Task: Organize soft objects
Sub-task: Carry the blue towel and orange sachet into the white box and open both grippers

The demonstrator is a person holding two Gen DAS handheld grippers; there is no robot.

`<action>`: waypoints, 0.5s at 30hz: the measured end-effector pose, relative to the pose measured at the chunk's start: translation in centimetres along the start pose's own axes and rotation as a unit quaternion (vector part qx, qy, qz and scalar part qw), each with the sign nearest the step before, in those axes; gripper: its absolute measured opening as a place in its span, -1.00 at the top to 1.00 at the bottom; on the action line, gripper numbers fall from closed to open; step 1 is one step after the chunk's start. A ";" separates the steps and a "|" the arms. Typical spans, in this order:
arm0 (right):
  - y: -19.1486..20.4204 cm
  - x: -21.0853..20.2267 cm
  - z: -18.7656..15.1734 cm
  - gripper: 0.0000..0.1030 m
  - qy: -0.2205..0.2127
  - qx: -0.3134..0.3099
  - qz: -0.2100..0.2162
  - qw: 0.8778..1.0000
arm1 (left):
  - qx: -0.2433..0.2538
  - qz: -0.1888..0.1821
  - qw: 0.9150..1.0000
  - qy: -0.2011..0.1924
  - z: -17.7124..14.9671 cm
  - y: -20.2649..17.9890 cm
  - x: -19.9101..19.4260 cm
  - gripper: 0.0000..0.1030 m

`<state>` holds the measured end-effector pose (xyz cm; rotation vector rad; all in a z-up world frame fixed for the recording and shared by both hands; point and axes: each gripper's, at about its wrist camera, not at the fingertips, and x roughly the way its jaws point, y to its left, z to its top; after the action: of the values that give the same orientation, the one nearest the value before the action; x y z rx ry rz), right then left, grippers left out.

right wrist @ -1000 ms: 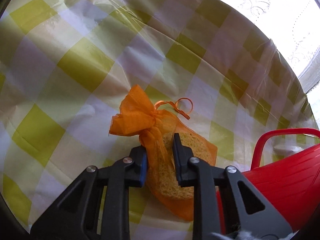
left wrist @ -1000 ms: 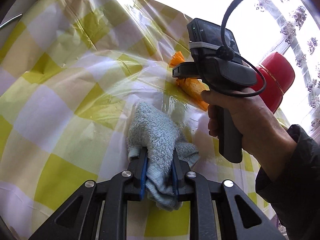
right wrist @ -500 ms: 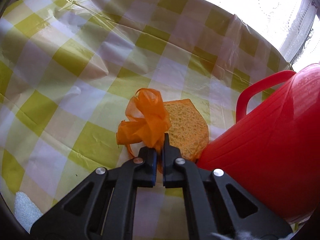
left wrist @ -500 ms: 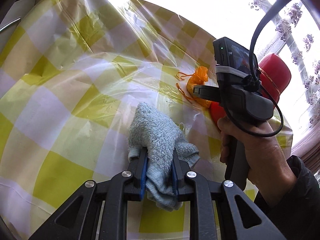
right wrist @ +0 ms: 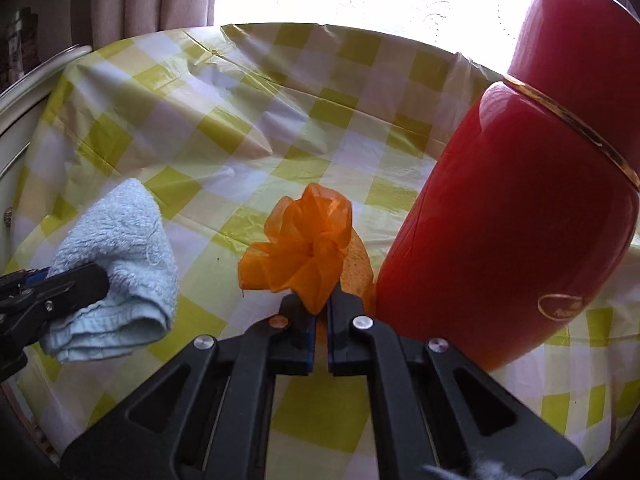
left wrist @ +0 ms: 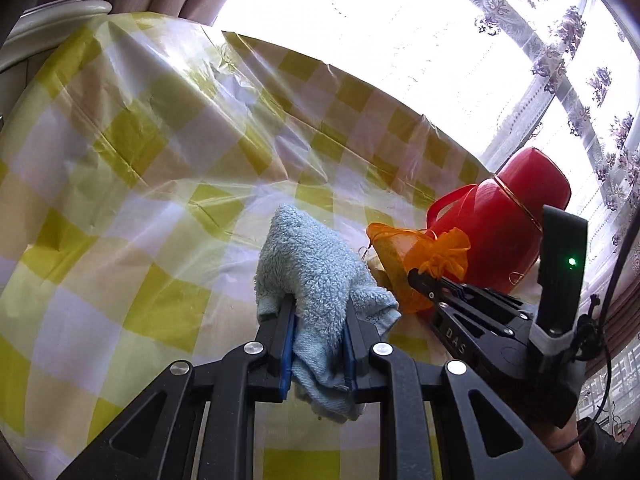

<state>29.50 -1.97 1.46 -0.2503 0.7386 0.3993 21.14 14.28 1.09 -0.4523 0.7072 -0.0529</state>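
I count one fluffy light-blue terry towel, one orange mesh drawstring pouch and one glossy red plastic thermos jug.

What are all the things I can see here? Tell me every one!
towel: one, light blue, fluffy, pinched in the left claw
pouch: one, orange mesh with a sponge inside, its gathered top pinched in the right claw, beside the flask
flask: one, red with a gold band, upright at the right of the table
tablecloth: one, yellow and white checks, shiny, covers the table
curtain: white lace with purple flowers, at the window
left claw: black, blue pads, shut on the towel
right claw: black, shut on the pouch
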 end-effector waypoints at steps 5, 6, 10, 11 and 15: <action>-1.9 -4.0 -2.7 0.91 -0.007 0.040 0.034 0.999 | -0.020 -0.006 1.000 0.006 -0.5 0.3 -0.1 0.61; -2.5 -4.8 -3.4 0.91 -0.006 0.048 0.038 0.998 | -0.021 0.001 1.000 0.003 -0.5 0.4 -0.3 0.61; -5.1 -7.5 -5.3 0.91 -0.004 0.079 0.036 0.996 | -0.026 0.001 1.000 0.007 -0.2 0.4 -0.1 0.61; -5.9 -8.0 -5.6 0.91 -0.005 0.086 0.033 0.996 | -0.028 -0.002 1.000 0.008 -0.2 0.3 0.0 0.61; -9.0 -10.2 -6.8 0.91 -0.008 0.115 0.011 0.993 | -0.018 -0.004 1.000 0.014 0.3 -0.7 0.3 0.61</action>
<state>22.50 -15.13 4.45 -0.0225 0.7642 0.3328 21.68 13.68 1.44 -0.4906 0.7342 -0.0548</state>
